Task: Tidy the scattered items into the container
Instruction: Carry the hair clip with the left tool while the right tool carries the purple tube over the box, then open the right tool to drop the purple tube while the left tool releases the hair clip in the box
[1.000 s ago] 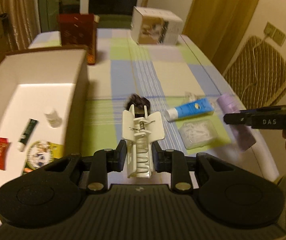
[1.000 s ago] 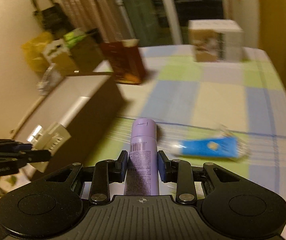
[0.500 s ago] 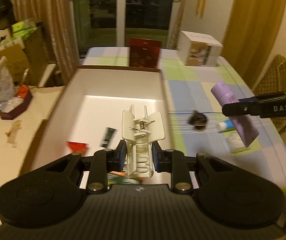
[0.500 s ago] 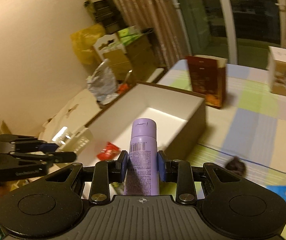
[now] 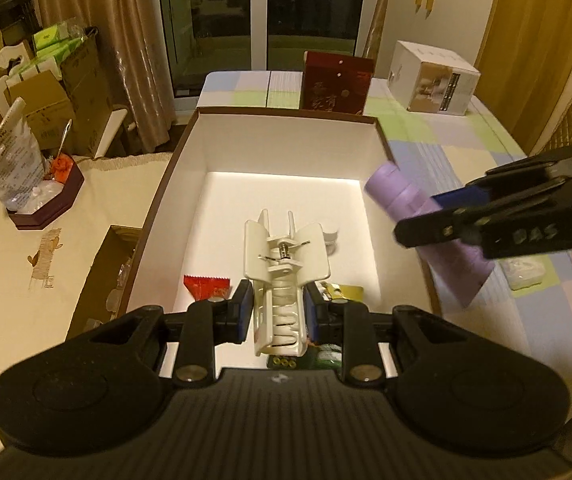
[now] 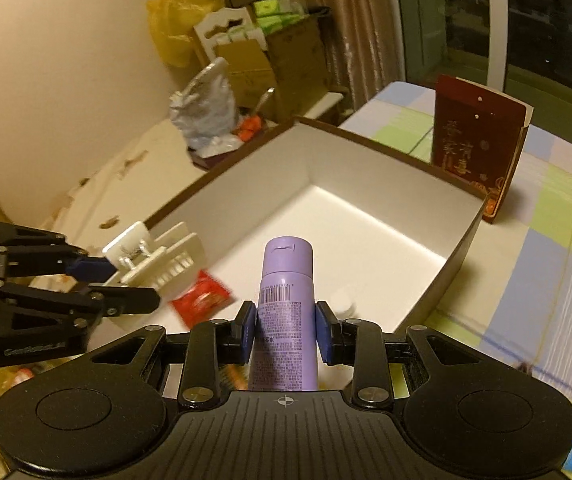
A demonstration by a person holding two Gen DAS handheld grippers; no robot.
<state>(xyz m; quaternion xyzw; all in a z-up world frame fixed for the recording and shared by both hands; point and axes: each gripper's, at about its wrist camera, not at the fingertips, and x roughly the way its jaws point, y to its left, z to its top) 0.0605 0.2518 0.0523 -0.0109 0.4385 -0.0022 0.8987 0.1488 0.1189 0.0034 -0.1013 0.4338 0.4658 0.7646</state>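
Note:
My left gripper (image 5: pixel 278 316) is shut on a white hair claw clip (image 5: pixel 282 264) and holds it over the near end of the open white box (image 5: pixel 286 132). My right gripper (image 6: pixel 286 330) is shut on a purple tube (image 6: pixel 284 312) and holds it above the box's near right side (image 6: pixel 458 252). The tube also shows in the left wrist view (image 5: pixel 426 220), over the box's right rim. In the box lie a red packet (image 5: pixel 206 286), a small white cap (image 6: pixel 344 306) and other small items partly hidden by the grippers.
A dark red carton (image 5: pixel 336 88) stands behind the box and a white carton (image 5: pixel 432 78) at the table's far right. A clear packet (image 5: pixel 526 274) lies on the checked cloth right of the box. Bags and cardboard boxes (image 5: pixel 42 120) stand left of the table.
Both grippers have moved left from the table's items to over the box, each still holding its item. The purple tube now reaches over the box's right rim.

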